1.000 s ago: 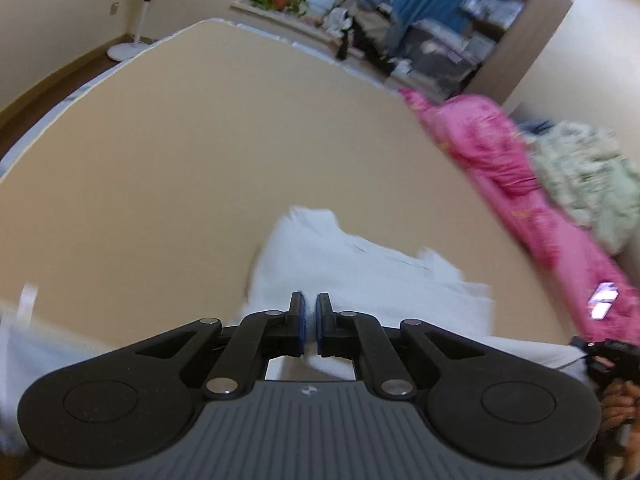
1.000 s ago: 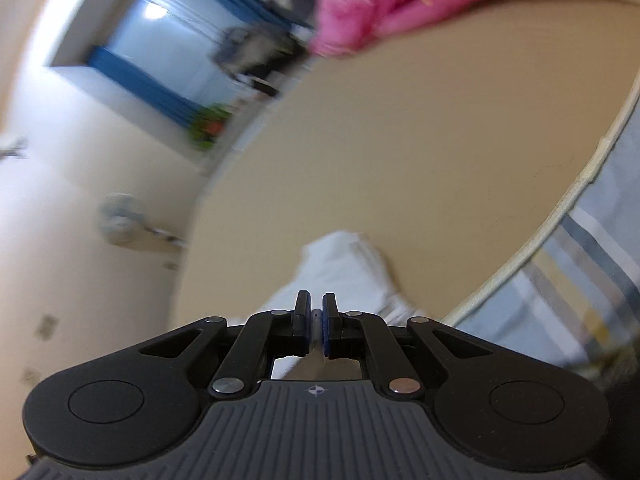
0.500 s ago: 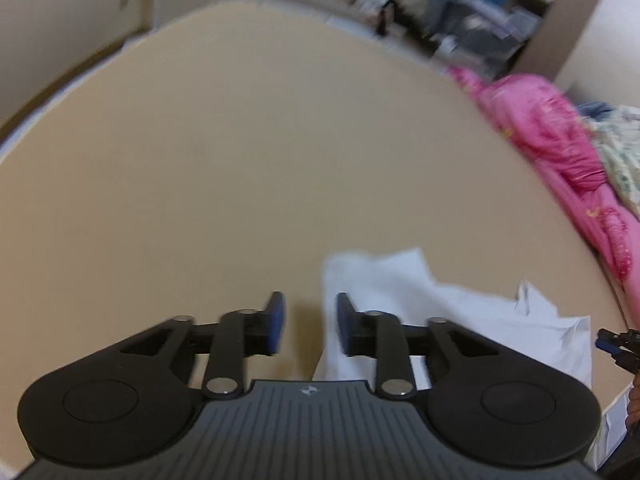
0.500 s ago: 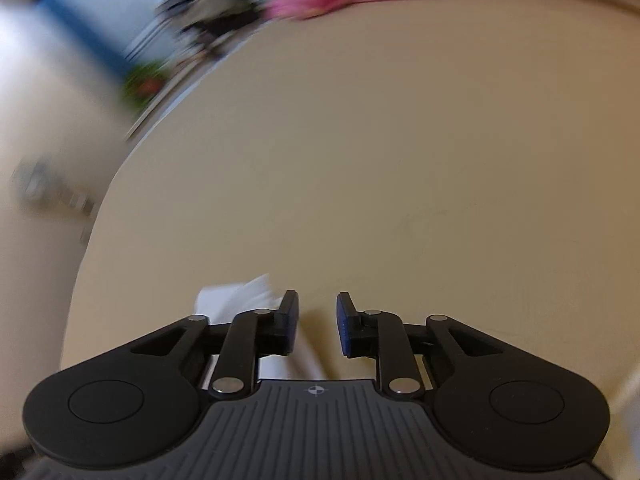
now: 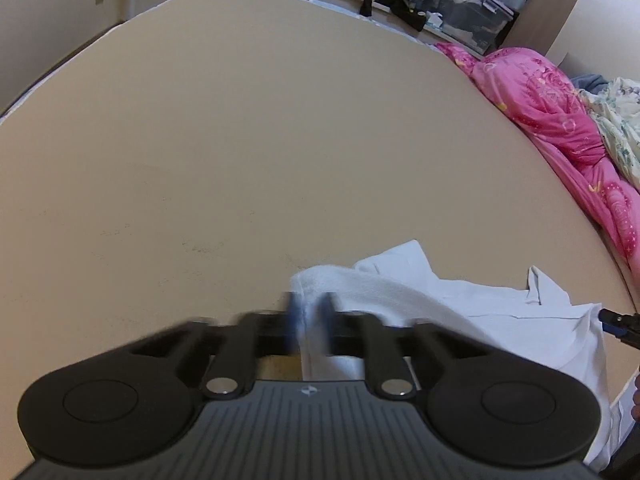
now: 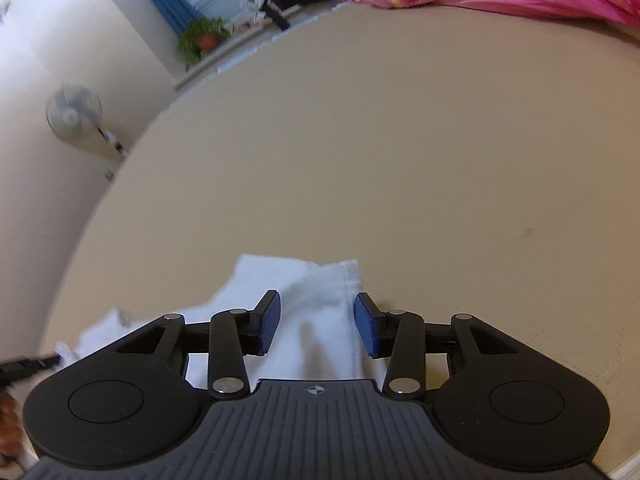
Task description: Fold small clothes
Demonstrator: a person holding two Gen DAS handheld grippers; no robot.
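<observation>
A small white garment (image 5: 460,312) lies crumpled on the tan bed surface (image 5: 280,140) near its front edge. My left gripper (image 5: 310,326) is motion-blurred, its jaws nearly together around a raised fold of the white cloth. In the right wrist view the same white garment (image 6: 316,304) lies under my right gripper (image 6: 316,326), whose blue-padded jaws stand wide apart over a sleeve-like end of the cloth without pinching it. The right gripper's tip (image 5: 618,322) shows at the far right of the left wrist view.
A pink quilt (image 5: 560,128) and a pale flowered blanket (image 5: 620,132) lie along the right side of the bed. Clutter and storage boxes (image 5: 460,0) stand beyond the far edge. A standing fan (image 6: 74,112) and a potted plant (image 6: 204,38) stand by the wall.
Both grippers let go of the garment and opened half a second ago. Now the left jaws are closing on a fold of cloth, and the right jaws have opened wider over it.
</observation>
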